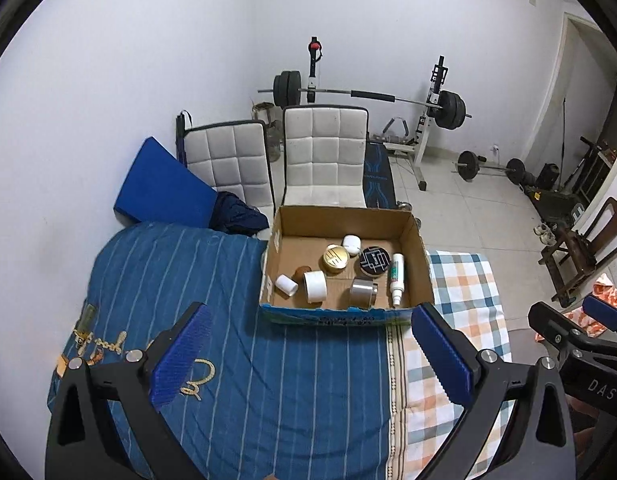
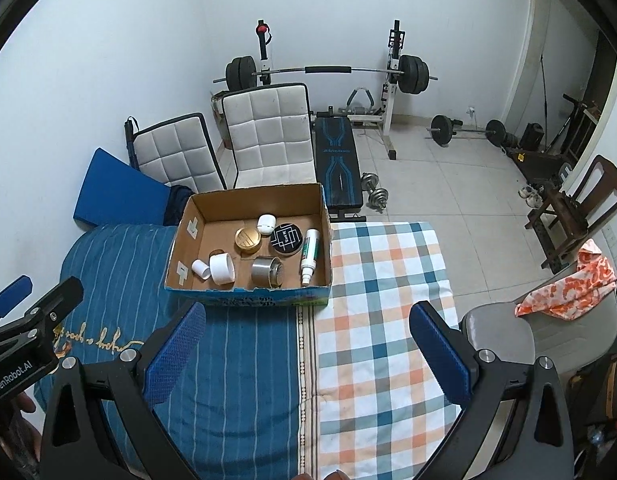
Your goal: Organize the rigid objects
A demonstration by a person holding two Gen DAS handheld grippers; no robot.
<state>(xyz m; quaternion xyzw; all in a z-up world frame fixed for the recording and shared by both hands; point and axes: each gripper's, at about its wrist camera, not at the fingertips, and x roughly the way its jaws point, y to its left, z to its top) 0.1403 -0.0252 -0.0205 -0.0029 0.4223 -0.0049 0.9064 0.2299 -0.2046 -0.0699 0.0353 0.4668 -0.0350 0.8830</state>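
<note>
Brown cardboard box (image 1: 414, 240), blue striped bedspread (image 1: 228, 280), orange-teal checked blanket (image 2: 380, 300)

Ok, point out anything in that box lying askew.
In the cardboard box, the spray bottle, the steel tin and two white jars lie tipped on their sides; the other containers sit flat.

Open-topped rectangular cardboard box (image 2: 248, 240) on bed, straddling seam between striped blanket (image 2: 244, 360) at left and checked blanket (image 2: 380, 320) at right.

Inside box:
- spray bottle (image 2: 310, 254) lying along right wall;
- patterned round tin (image 2: 286, 239) just left of bottle;
- ribbed-lid round tin (image 2: 247, 239) left of patterned tin;
- small rounded jar (image 2: 266, 223) behind, between both tins;
- metal cylinder (image 2: 267, 272) on its side, near front wall;
- large plastic cap (image 2: 221, 268) left of cylinder;
- small cap (image 2: 200, 269) touching it, farther left.

Two padded quilted chairs (image 2: 268, 136) behind box. Weight bench (image 2: 338, 160) right of chairs.
</note>
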